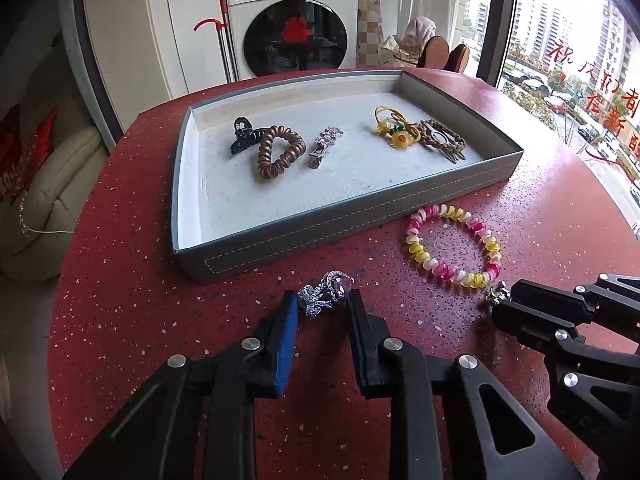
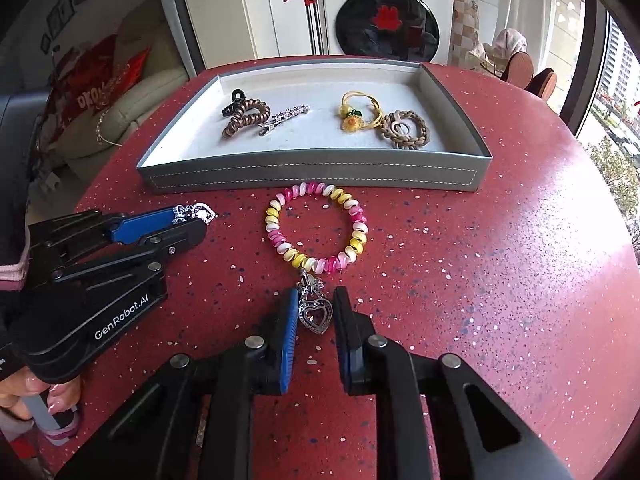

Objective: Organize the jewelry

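Left wrist view: the left gripper (image 1: 325,306) has its jaws drawn in on a silver brooch (image 1: 326,294) with a pink heart stone, which sits between the blue pad and the black pad at their very tips, low over the red desk (image 1: 120,300). The brooch's long axis runs across the jaws, bow end toward the blue pad. The grey tray (image 1: 348,220) lies straight ahead and just beyond the jaws, its near wall between the brooch and the white floor, so I judge the coming move needs a lift over that wall and then forward. The gripper points steeply down. The right gripper (image 1: 498,300) enters from the right, its tip at the charm end of the spiral bracelet (image 1: 454,246).

Right wrist view: the right gripper (image 2: 314,312) has its jaws narrowed around a heart charm (image 2: 316,314); the pads stand close on both sides, but a firm pinch I cannot tell. The charm hangs off the near end of the bracelet (image 2: 316,228), whose loop lies flat on the desk between jaws and tray (image 2: 316,178). Charm and loop line up along the gripper's line, tray dead ahead. The left gripper (image 2: 194,220) lies to the left, brooch (image 2: 195,213) at its tip, about as near the tray.
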### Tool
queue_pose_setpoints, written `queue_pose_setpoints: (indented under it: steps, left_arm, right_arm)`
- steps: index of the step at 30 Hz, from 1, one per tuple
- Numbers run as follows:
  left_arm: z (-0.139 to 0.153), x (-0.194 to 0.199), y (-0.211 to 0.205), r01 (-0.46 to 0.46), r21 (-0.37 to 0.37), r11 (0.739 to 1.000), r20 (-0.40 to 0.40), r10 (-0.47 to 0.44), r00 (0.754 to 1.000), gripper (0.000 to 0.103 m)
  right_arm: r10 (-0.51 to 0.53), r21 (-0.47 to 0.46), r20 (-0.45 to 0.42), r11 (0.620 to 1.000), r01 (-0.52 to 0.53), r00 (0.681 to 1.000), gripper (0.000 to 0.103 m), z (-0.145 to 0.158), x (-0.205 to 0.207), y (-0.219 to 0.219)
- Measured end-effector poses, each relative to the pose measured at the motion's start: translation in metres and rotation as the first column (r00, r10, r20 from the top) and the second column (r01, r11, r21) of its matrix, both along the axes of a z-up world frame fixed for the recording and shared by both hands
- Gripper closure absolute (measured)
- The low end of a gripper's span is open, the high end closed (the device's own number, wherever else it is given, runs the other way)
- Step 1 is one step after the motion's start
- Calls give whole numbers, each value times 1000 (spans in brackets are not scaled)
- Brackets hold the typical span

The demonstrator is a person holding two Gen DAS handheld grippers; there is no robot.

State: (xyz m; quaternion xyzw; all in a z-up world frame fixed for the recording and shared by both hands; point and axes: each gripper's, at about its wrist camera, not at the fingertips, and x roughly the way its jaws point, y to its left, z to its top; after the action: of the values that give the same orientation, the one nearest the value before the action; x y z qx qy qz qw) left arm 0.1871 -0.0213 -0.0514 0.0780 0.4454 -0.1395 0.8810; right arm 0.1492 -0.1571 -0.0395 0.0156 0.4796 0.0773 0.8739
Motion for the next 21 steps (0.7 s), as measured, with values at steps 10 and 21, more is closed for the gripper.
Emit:
queue_pose_setpoints:
  steps: [10, 21]
  left_arm:
    - [11, -6, 10, 11, -42, 999, 14, -11, 1000, 69]
    - [35, -14, 23, 14, -101, 995, 34, -11, 999, 69]
  right_arm:
    - [-12, 55, 5, 998, 12, 1000, 84, 10, -4, -9]
    - [-28, 94, 27, 995, 25, 999, 84, 27, -8, -22]
